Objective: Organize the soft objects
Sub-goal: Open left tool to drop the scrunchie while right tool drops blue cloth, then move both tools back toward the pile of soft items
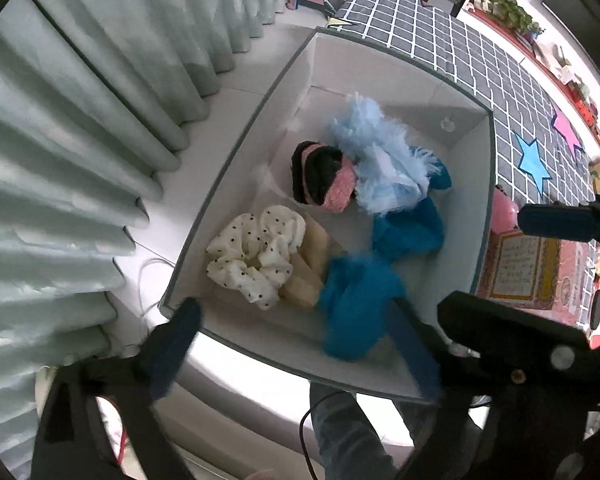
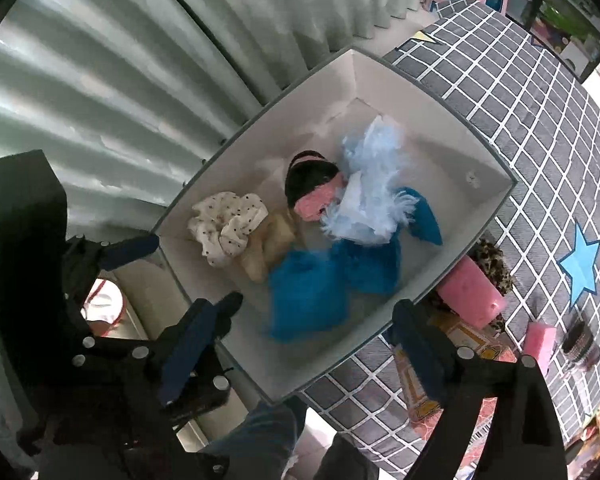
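The blue fluffy cloth (image 1: 356,312) lies in the white box (image 1: 400,64), by the spotted scrunchie (image 1: 256,256). The left claw (image 1: 300,344) and right claw (image 2: 316,320) are both open and empty. Lift them straight up so nothing snags.

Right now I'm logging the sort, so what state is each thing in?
Box: open-topped, holding the soft items.
Deep-blue cloth: loose in the box, ungripped.
Dotted scrunchie: bunched, lying inside.
Left tongs: open, empty.
Right tongs: open, empty.
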